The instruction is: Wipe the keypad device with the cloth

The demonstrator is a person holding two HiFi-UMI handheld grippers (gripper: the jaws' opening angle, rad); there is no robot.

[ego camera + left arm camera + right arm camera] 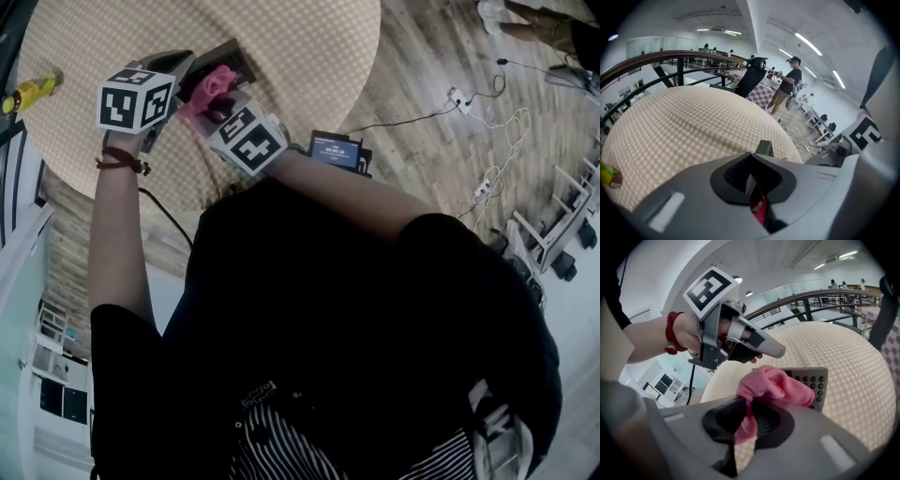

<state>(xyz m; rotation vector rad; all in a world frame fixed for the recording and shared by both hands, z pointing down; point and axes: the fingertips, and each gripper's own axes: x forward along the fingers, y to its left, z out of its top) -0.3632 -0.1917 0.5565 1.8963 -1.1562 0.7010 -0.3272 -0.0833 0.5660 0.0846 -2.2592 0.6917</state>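
Note:
A grey keypad device (232,58) lies on the round checked table (309,47). In the right gripper view its dark keys (813,380) face me, partly hidden under a pink cloth (773,385). My right gripper (745,418) is shut on that cloth, and the bunched cloth (211,86) rests on the device. In the head view the right gripper (214,111) sits just below the cloth. My left gripper (187,75) is at the device's left end. Its jaws look shut on the near edge of the keypad device (764,148), with a sliver of pink below my left gripper (752,180).
A yellow bottle (30,92) lies near the table's left edge. A small dark box with a lit screen (336,150) sits by my right forearm. Power strips and cables (459,98) lie on the wooden floor. A person (790,84) stands beyond the table, near a railing (679,58).

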